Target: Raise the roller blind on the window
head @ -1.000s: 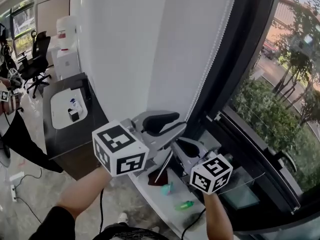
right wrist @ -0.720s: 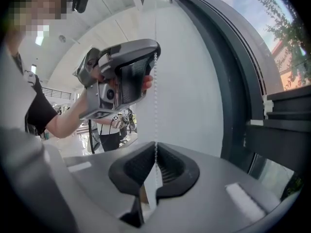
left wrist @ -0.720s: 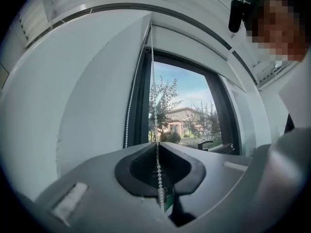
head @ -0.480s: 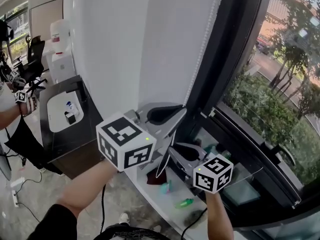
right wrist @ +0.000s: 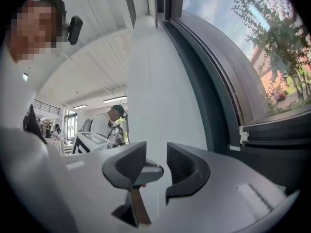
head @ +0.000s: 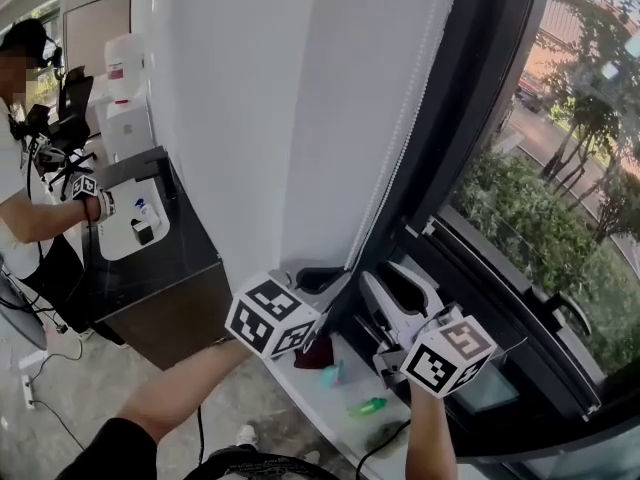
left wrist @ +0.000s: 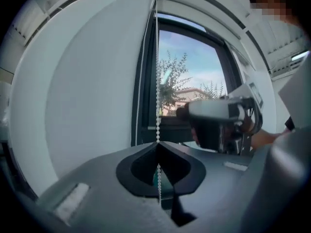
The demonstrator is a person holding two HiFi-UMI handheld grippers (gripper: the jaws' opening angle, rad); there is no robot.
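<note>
L hand-held gripper (left wrist: 158, 143) clamps chain (left wrist: 157, 81); R (right wrist: 156, 155) (opening) astride?

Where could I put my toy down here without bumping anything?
The black desk has bare top between its white tray and the wall. The white windowsill is crowded: a dark red thing, a teal thing and a green thing lie close together.
</note>
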